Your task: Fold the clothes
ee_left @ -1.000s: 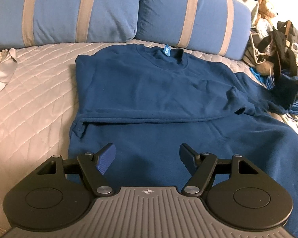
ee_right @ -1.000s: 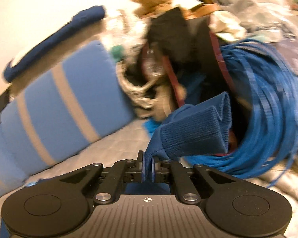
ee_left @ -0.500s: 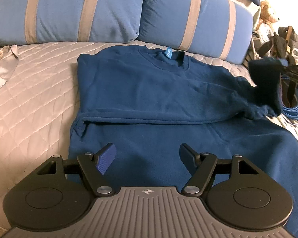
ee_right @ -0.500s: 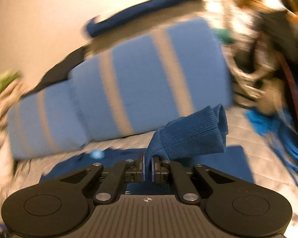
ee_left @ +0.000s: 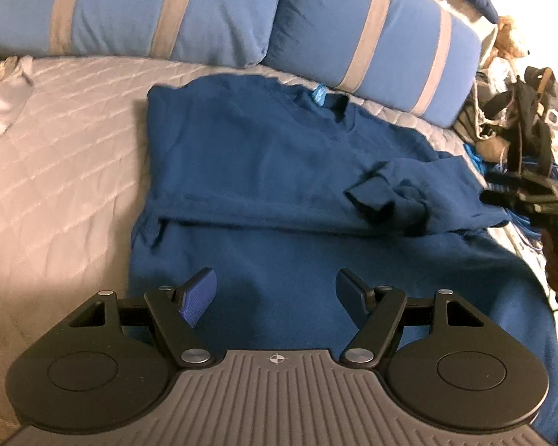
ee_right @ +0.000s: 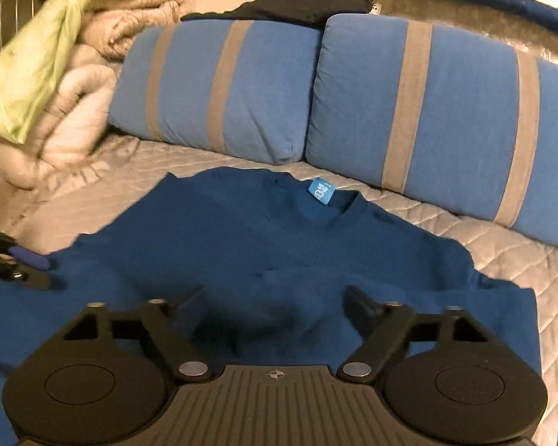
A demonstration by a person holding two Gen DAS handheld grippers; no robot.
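A navy sweatshirt [ee_left: 249, 156] lies flat on the bed, collar and light blue tag [ee_left: 319, 94] toward the pillows. Its right sleeve is folded in over the chest, and the cuff [ee_left: 372, 195] rests loose there. My left gripper [ee_left: 275, 290] hovers open over the lower body of the sweatshirt with nothing between its fingers. My right gripper [ee_right: 275, 303] hangs over the sweatshirt [ee_right: 316, 252] with its jaws opening and no cloth pinched between them. The left wrist view shows it at the right edge [ee_left: 517, 193]. The left gripper [ee_right: 22, 264] shows at the right wrist view's left edge.
Two blue pillows with grey stripes [ee_left: 148, 11] [ee_left: 372, 37] line the head of the quilted grey bedspread [ee_left: 55, 186]. Bags, a blue cable coil and a teddy bear [ee_left: 509, 37] crowd the right side. A bundled duvet with green cloth [ee_right: 55, 74] is piled at the far left.
The right gripper carried the sleeve cuff leftward over the sweatshirt, then opened and dropped it onto the chest. The left gripper stayed put.
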